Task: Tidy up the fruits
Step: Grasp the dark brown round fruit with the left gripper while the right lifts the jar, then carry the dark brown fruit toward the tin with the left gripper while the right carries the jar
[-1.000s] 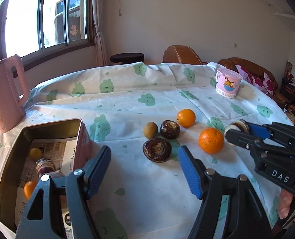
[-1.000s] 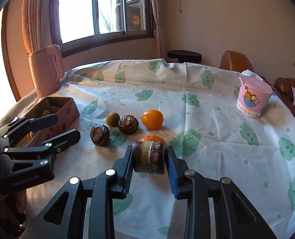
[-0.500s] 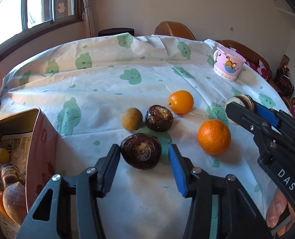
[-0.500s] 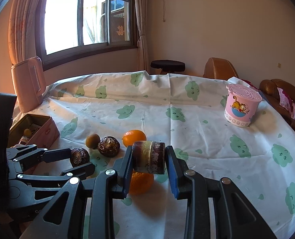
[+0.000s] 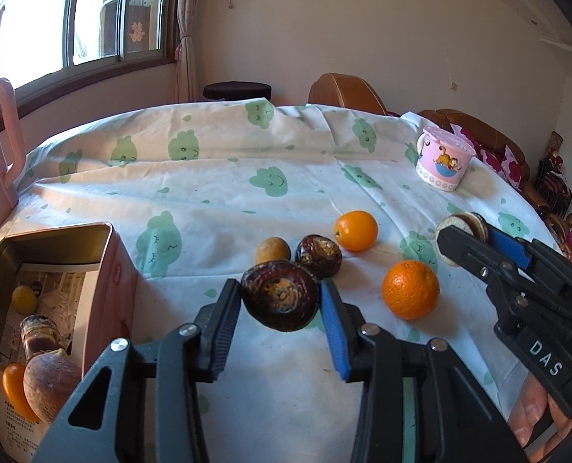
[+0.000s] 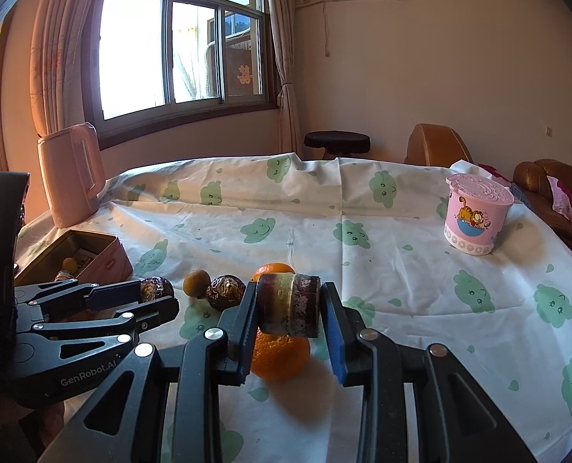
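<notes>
Left gripper, jaws just closed, clamps a dark round fruit. Right gripper clamps a banded cylindrical piece above an orange.

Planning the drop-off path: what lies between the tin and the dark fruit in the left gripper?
Only bare tablecloth between the tin and the dark fruit in the left gripper, per the left wrist view.

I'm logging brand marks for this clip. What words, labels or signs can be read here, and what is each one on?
"DAS": white letters on the right gripper body.
"GenRobot.AI": on the left gripper body.
Red paper sign on the window: a double-happiness character.
Pink tin: small side logo, too small to read.
Printed paper inside the tin: blurred, unreadable.
</notes>
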`<state>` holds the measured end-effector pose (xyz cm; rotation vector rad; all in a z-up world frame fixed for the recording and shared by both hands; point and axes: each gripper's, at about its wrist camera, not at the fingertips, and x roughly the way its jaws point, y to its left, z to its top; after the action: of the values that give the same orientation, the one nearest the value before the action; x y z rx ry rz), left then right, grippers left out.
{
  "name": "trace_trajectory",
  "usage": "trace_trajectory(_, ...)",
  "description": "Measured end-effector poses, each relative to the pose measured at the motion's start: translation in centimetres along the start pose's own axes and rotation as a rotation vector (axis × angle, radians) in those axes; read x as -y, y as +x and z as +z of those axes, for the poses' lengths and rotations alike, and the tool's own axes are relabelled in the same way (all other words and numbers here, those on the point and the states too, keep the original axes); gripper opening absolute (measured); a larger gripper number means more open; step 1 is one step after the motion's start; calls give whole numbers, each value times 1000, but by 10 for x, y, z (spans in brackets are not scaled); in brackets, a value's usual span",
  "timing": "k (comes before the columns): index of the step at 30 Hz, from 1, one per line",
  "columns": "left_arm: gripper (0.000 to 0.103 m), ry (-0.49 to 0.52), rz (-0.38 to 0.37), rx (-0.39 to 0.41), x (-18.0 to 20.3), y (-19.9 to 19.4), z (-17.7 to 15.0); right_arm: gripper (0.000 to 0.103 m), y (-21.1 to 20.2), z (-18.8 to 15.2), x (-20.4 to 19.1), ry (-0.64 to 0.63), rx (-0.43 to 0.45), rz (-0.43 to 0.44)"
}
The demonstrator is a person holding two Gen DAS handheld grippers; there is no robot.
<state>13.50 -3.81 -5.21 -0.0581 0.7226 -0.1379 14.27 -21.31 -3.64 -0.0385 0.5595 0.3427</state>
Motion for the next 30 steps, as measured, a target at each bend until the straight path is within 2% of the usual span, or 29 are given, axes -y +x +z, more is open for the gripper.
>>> trace_trajectory(11, 43, 11, 35, 85, 2, -16, -1, 33, -10, -1, 1, 5, 52, 22)
trace_trajectory(30, 43, 15, 68, 175, 4, -33, -4, 33, -24, -2, -7, -34, 125, 29)
